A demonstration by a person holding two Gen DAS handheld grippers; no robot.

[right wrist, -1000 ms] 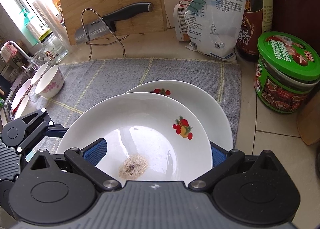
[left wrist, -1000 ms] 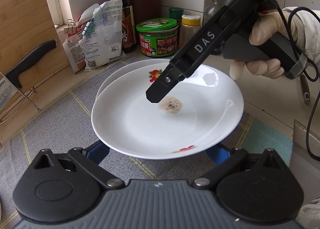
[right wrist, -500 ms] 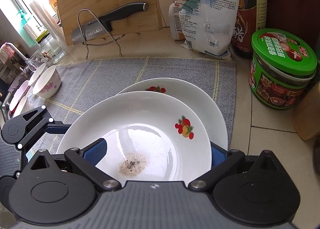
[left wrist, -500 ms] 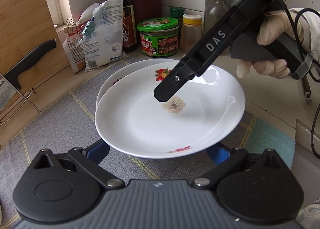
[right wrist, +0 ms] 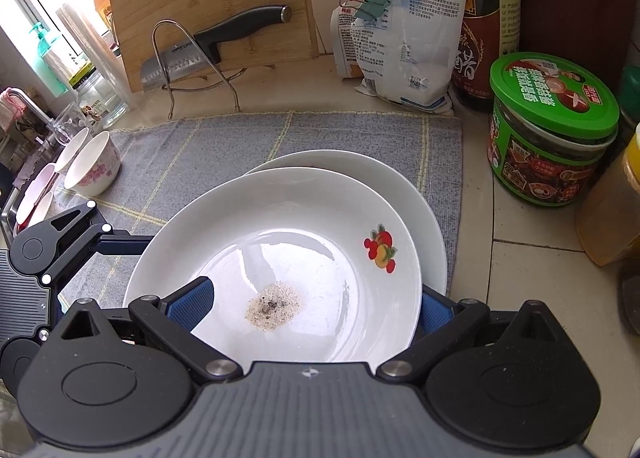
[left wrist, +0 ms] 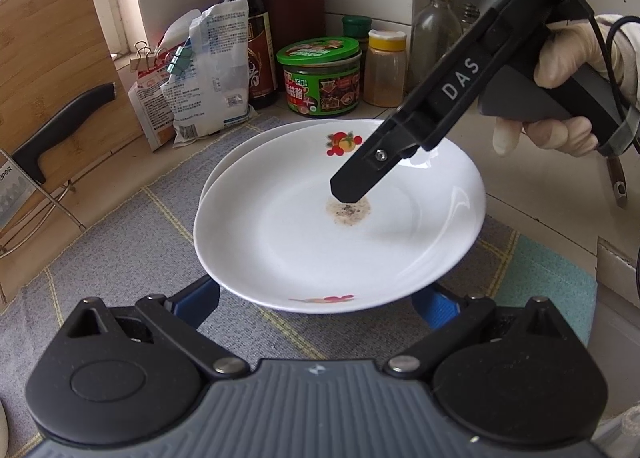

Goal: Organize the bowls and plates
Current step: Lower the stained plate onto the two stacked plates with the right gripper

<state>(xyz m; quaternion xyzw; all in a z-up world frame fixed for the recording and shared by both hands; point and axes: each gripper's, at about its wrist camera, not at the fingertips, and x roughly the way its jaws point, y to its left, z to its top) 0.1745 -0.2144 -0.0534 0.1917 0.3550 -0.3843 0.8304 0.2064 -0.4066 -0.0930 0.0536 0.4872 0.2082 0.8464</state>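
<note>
A white plate (left wrist: 304, 250) (right wrist: 320, 226) with a fruit decal and a speckled crumb stain lies offset on top of a second white plate (left wrist: 240, 150) (right wrist: 424, 202) on the grey mat. My left gripper (left wrist: 318, 298) is open, and its blue fingers (left wrist: 200, 298) reach under the top plate's near rim. My right gripper (right wrist: 314, 290) is open astride the opposite rim. One of its fingers (left wrist: 372, 166) hangs over the stain; the other is hidden beneath the plate. A gloved hand (left wrist: 560, 70) holds it.
Several flowered bowls (right wrist: 94, 166) stand at the mat's far left by the sink. A green-lidded jar (right wrist: 552, 130), a sauce bottle (left wrist: 244, 30), clipped bags (right wrist: 404, 30) and a cutting board with a knife (right wrist: 216, 38) line the wall. Bare tiles (right wrist: 532, 298) lie right of the mat.
The right gripper's upper finger has slid to the right across the top plate until its tip is over the stain. The plate shifted slightly away. The left gripper has hardly moved.
</note>
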